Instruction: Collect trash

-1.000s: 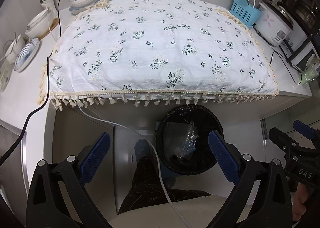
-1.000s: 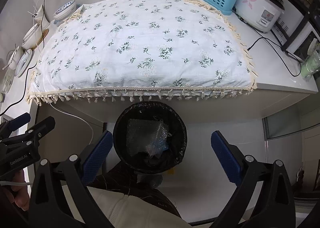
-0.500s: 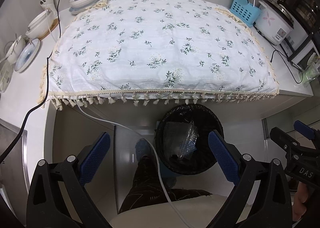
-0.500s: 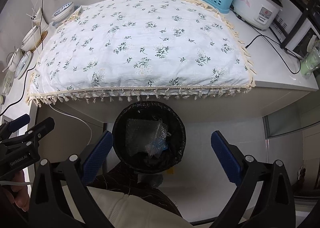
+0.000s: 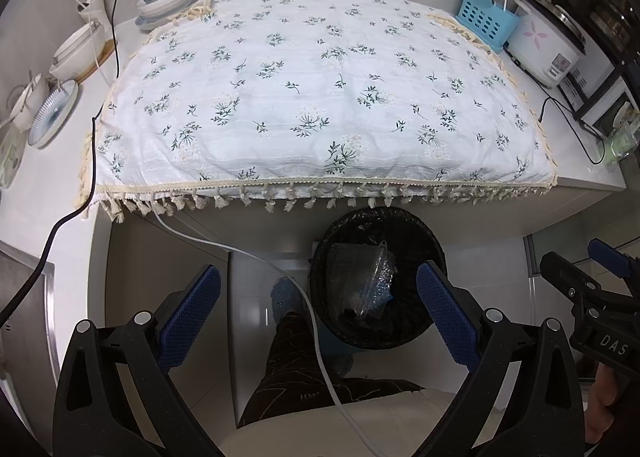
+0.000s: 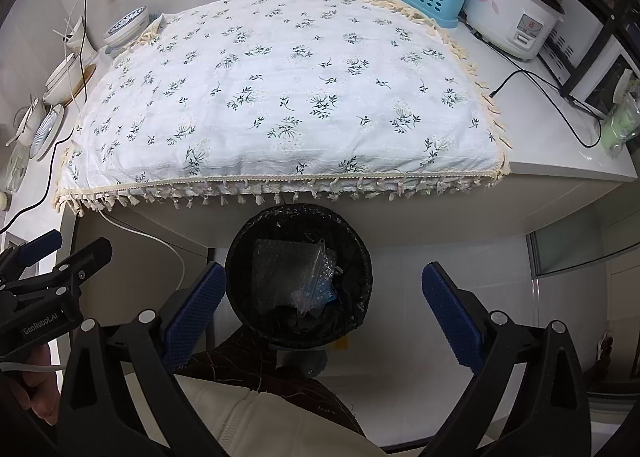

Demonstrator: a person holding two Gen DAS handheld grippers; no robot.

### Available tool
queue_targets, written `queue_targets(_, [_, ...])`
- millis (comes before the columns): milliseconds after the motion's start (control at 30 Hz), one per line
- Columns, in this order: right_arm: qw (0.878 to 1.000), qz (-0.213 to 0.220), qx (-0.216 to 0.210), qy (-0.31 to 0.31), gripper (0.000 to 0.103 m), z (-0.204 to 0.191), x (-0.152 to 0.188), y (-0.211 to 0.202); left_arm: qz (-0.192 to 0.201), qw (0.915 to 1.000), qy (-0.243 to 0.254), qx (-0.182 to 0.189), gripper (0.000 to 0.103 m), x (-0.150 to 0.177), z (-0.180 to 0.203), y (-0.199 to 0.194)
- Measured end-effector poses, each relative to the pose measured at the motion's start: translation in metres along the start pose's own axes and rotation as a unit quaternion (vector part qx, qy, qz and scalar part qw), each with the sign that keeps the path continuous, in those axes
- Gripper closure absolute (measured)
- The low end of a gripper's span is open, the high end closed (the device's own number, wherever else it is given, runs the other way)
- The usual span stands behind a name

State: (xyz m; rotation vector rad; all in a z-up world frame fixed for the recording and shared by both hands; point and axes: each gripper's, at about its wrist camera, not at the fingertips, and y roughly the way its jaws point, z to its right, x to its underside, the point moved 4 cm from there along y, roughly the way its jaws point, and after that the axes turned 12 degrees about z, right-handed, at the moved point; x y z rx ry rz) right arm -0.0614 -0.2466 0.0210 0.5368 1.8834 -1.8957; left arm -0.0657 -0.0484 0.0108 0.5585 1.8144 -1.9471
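Observation:
A black-lined round trash bin (image 5: pixel 430 253) stands on the floor under the counter's front edge; it also shows in the right wrist view (image 6: pixel 360 257). Clear bubble wrap and plastic packaging (image 5: pixel 362 277) lie inside it, also seen in the right wrist view (image 6: pixel 292 277). My left gripper (image 5: pixel 318 315) is open and empty, held above the floor just left of the bin. My right gripper (image 6: pixel 324 311) is open and empty, held above the bin. A white floral tablecloth (image 5: pixel 320 97) covers the counter; it also shows in the right wrist view (image 6: pixel 288 97).
Bowls and plates (image 5: pixel 64 53) sit at the counter's left. A blue utensil basket (image 5: pixel 486 23), a rice cooker (image 5: pixel 546 45) and a black rack (image 5: pixel 612 57) stand at the right. Cables (image 5: pixel 72 213) hang over the left edge. My legs (image 5: pixel 296 369) are below.
Both grippers have drifted slightly; the view barely shifts. Both stay open and empty.

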Motion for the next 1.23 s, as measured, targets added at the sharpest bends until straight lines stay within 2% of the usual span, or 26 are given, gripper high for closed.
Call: queue_targets(1233, [1.000,0.001,-0.002,0.001,0.009,0.0036,-0.0041,0.0000,0.004,1.0000,0.005,-0.001,0.006,-0.0028,0.0039,0.0009])
